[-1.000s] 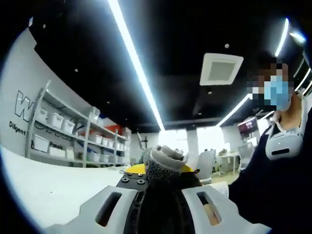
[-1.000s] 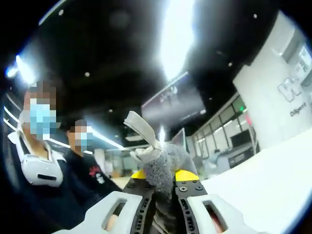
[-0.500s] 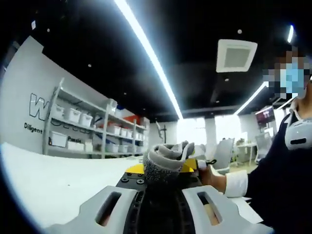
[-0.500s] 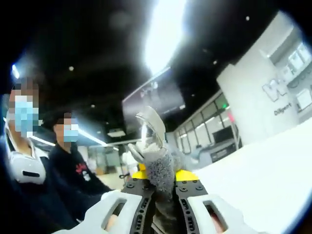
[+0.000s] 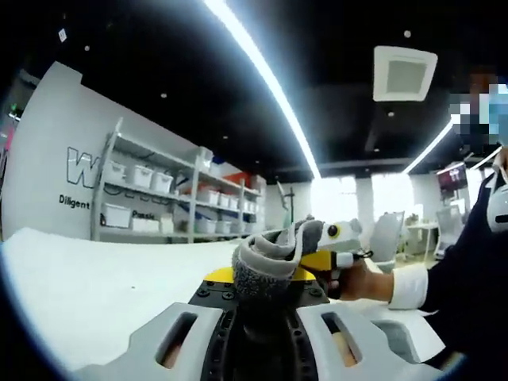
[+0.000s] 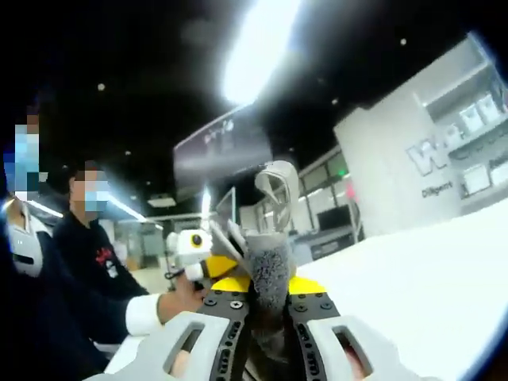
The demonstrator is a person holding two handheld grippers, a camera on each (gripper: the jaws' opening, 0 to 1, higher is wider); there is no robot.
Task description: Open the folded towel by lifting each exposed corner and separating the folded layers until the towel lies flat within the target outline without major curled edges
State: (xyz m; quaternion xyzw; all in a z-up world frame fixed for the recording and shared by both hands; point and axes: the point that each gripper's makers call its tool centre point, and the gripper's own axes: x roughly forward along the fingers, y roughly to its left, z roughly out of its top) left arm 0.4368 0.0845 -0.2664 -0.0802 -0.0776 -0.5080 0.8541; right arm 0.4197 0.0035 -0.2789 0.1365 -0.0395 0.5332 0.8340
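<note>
Both cameras tilt up toward the ceiling lights and the far wall, which suggests the two tongs are raised off the white tabletop (image 5: 87, 286) with the towel hanging between them, probably to let the folded layers fall apart before it is laid flat. The left tongs (image 5: 268, 279) are pressed together on a bunched corner of the grey towel (image 5: 274, 258), which bulges up between the yellow-tipped jaws. The right tongs (image 6: 267, 287) likewise pinch a corner of the towel (image 6: 268, 266); a pale hem or tag sticks up above it and curls over. In each view the other tool appears just beyond the cloth, held by a person's hand (image 5: 361, 279) with a white cuff and dark sleeve, so the two held corners seem near each other rather than stretched wide. The towel looks thick, with a nubby grey pile and a smoother light edging, crumpled where it is gripped; the rest of it hangs below the frame, so how far it has opened cannot be judged. Shelving (image 5: 159, 206) with white bins stands along the wall.
</note>
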